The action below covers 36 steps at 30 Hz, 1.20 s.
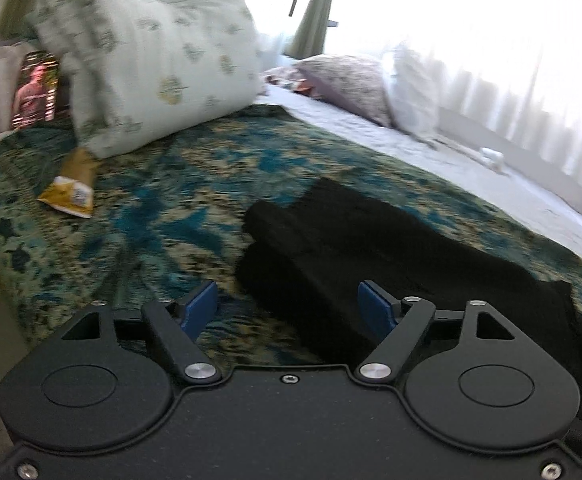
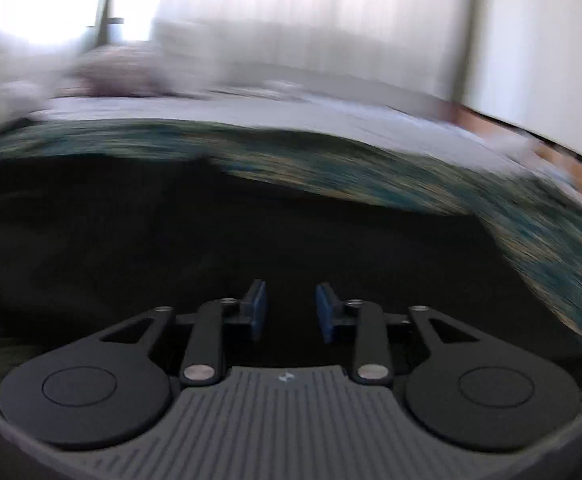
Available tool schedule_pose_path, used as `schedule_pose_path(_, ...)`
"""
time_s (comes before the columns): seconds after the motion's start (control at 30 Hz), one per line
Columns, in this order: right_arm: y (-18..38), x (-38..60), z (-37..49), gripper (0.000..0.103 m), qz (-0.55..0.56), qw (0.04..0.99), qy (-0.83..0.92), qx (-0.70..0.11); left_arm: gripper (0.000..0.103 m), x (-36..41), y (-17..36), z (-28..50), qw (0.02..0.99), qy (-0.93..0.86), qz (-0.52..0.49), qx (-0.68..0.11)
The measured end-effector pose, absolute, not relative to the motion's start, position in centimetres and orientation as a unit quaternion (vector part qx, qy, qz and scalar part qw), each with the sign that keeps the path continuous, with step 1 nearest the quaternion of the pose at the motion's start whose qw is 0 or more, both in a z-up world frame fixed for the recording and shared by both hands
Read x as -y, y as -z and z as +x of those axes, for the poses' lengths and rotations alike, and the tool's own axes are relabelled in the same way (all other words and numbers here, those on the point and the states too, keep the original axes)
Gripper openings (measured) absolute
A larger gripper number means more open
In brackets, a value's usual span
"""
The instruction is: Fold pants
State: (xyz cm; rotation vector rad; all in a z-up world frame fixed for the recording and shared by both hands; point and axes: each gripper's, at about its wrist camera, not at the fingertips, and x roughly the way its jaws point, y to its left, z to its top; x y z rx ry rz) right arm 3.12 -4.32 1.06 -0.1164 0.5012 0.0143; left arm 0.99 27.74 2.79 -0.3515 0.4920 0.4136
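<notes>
Bright curtained windows back a bed (image 1: 163,208) covered in a blue-green patterned spread, with a white sheet on its far side. Black pants (image 1: 355,248) lie on the spread, one end folded into a thicker layered edge. The left gripper (image 1: 287,308) hovers over the near edge of the pants, its blue fingers (image 1: 201,306) spread wide and holding nothing. The right gripper (image 2: 291,312) sits low above the dark cloth, fingers partly apart and empty; that view is blurred. Printed pillows (image 1: 151,52) and a yellow packet (image 1: 73,192) rest farther up the bed.
</notes>
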Motion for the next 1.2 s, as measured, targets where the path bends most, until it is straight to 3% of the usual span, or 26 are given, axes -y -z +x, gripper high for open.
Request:
schedule_pose_path(0.1,-2.0,1.0,2.5,0.062,-0.047,0.963,-0.117,-0.237,0.083,-28.6,-2.5,1.2,0.927,-0.219,-0.183,-0.241)
schedule_pose_path(0.23,-3.2,-1.0,1.3,0.072,-0.065,0.958,-0.181,-0.211,0.09,-29.4,-2.2,1.7,0.924,-0.217,-0.206,-0.24)
schedule_pose_path(0.4,-3.1,1.4,0.7,0.072,-0.041,0.962,-0.15,-0.224,0.102,-30.1,-1.0,3.6,0.917,-0.218,-0.224,-0.248)
schedule_pose_path(0.6,-2.7,5.4,-0.6,0.073,-0.019,0.971,-0.082,-0.223,0.102,-31.0,-0.6,6.0,0.911,-0.198,-0.259,-0.254)
schedule_pose_path(0.67,-3.0,6.3,-0.8,0.073,-0.018,0.975,-0.058,-0.213,0.073,-31.2,-1.0,6.4,0.906,-0.184,-0.284,-0.255)
schedule_pose_path(0.7,-3.2,6.8,-0.9,0.073,-0.013,0.976,-0.051,-0.209,0.04,-31.3,-1.1,6.5,0.898,-0.182,-0.306,-0.258)
schedule_pose_path(0.73,-3.5,7.6,-0.9,0.073,-0.006,0.978,-0.044,-0.206,0.023,-31.4,-1.0,6.5,0.892,-0.169,-0.331,-0.256)
schedule_pose_path(0.8,-4.0,9.2,-1.0,0.073,0.004,0.979,-0.027,-0.201,0.018,-31.2,-1.7,6.3,0.891,-0.16,-0.354,-0.236)
schedule_pose_path(0.97,-5.2,14.0,-1.2,0.074,0.02,0.982,0.026,-0.188,0.017,-23.6,-9.5,5.6,0.961,-0.104,-0.206,-0.151)
schedule_pose_path(1.1,-5.9,19.2,-2.0,0.074,0.057,0.979,0.077,-0.182,0.017,-12.7,-14.7,4.8,0.991,0.011,-0.095,-0.096)
schedule_pose_path(1.2,-6.2,23.3,-3.3,0.074,0.096,0.974,0.113,-0.171,0.018,-3.9,-15.2,5.0,0.986,0.107,-0.055,-0.115)
